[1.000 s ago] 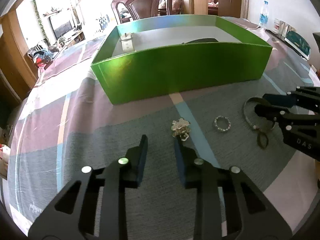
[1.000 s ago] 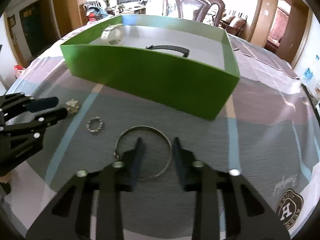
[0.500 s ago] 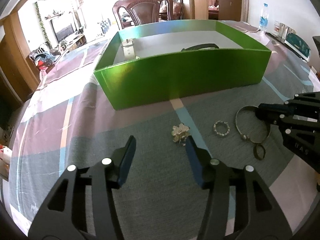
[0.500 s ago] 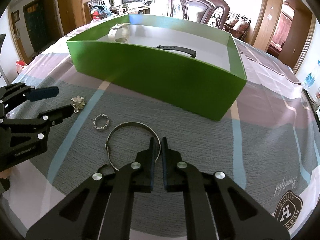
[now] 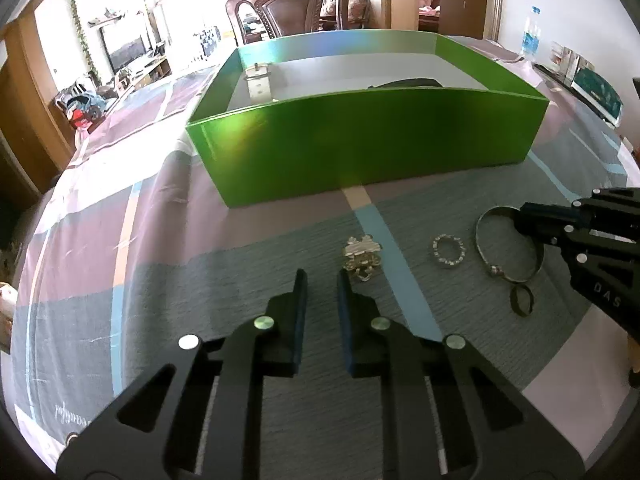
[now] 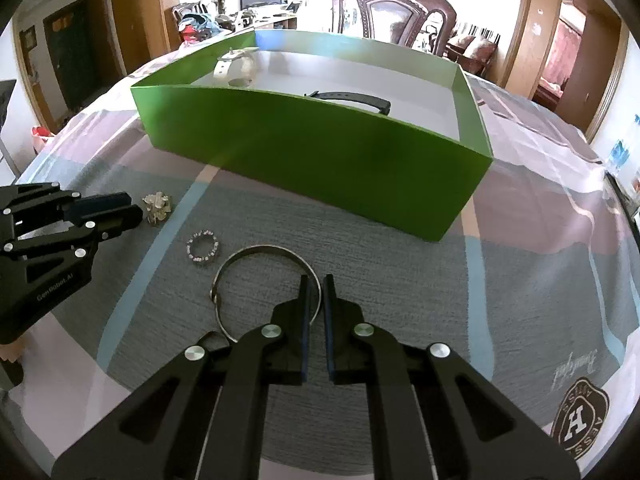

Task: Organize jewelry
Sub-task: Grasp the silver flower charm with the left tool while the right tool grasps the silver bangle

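On the striped tablecloth lie a silver brooch (image 5: 362,256) (image 6: 158,208), a beaded ring (image 5: 448,251) (image 6: 203,248), a thin metal bangle (image 5: 479,240) (image 6: 264,247) and a small dark ring (image 5: 513,300). My left gripper (image 5: 321,276) (image 6: 132,206) hovers just short of the brooch. Its jaws are closing to a narrow gap with nothing between them. My right gripper (image 6: 316,280) (image 5: 522,220) is shut on the near rim of the bangle. Behind them stands the green box (image 5: 360,152) (image 6: 304,148), holding a white watch strap (image 5: 258,82) and a black strap (image 5: 404,83).
A carved wooden chair (image 5: 286,12) stands beyond the table's far edge. A water bottle (image 5: 530,34) and some books (image 5: 596,92) sit at the far right of the table. The box's tall front wall rises right behind the jewelry.
The left jaws spread wide, then drew in to a narrow gap. The right jaws came together over the bangle's rim. The jewelry has not moved.
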`<state>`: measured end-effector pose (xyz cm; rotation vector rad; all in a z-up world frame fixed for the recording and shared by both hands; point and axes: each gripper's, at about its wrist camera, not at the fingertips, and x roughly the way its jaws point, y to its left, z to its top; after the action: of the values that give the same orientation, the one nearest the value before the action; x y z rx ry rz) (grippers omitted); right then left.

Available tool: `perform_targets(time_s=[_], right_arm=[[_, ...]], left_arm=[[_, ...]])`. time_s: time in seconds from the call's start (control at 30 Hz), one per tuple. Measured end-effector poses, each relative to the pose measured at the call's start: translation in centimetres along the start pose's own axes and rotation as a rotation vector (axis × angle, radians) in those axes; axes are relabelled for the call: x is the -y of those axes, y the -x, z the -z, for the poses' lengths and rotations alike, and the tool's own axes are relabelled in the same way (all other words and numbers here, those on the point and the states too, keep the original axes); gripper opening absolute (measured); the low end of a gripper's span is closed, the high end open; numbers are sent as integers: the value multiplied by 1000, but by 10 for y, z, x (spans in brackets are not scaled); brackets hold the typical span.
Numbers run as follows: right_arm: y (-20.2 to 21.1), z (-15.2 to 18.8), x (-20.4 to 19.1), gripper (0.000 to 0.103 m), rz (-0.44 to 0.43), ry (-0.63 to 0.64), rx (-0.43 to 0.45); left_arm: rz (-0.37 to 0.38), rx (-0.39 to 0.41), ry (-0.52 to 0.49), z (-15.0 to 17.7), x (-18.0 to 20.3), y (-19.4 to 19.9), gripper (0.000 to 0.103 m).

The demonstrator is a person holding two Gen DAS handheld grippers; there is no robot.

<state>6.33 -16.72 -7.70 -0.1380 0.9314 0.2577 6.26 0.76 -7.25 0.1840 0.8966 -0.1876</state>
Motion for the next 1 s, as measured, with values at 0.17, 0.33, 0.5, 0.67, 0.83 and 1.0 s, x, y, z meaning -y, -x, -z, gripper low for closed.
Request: perform_targets(time_s=[0.17, 0.33, 0.5, 0.67, 0.83, 1.0], right_arm=[[0, -2, 8, 5, -1, -54, -8], [2, -3, 16, 5, -1, -88, -5], [3, -3, 18, 5, 2, -90, -10], [-2, -1, 15, 5, 9, -81, -15], [-2, 1, 8, 5, 19, -51, -6], [0, 2, 9, 5, 26, -38, -1]], left_arm=[[27, 5, 59, -3, -15, 4, 40], [49, -2, 65, -3, -17, 3, 55], [78, 28, 36, -3, -10, 3, 65], [56, 41, -15, -7, 5, -7, 65], [77, 27, -23, -11, 10, -14, 39], [69, 28, -12, -9, 6, -13, 21]])
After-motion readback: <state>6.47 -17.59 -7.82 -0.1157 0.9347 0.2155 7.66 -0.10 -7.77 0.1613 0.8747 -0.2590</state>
